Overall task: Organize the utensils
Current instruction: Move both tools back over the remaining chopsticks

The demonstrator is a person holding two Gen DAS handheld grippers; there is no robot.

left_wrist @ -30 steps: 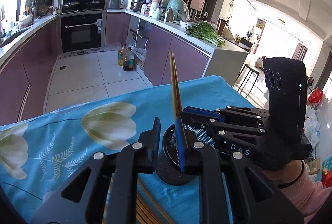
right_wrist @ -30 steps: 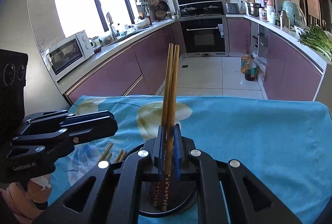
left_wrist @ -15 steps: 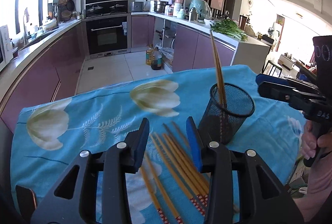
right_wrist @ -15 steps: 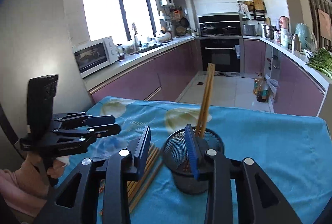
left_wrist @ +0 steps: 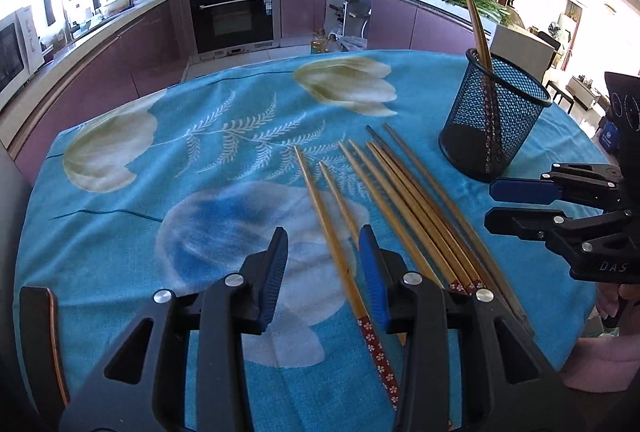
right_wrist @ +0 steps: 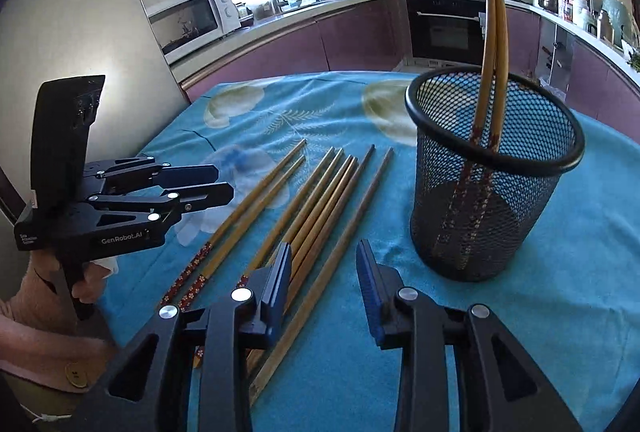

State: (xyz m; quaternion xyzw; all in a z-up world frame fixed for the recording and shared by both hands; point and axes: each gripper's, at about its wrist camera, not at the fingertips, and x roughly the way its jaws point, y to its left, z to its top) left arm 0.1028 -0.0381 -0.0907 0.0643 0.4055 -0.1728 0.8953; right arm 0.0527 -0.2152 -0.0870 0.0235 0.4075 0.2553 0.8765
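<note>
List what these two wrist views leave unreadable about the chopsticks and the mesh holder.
- Loose chopsticks: near ends pass under the left gripper in the left wrist view, and under the right gripper in the right wrist view.
- Mesh holder: its floor is dark through the mesh, so how the standing chopsticks rest there is unclear.

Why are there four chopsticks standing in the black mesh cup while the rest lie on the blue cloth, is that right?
Not quite: the black mesh cup holds two chopsticks, not four, as the right wrist view shows. The rest do lie on the blue cloth.
</note>
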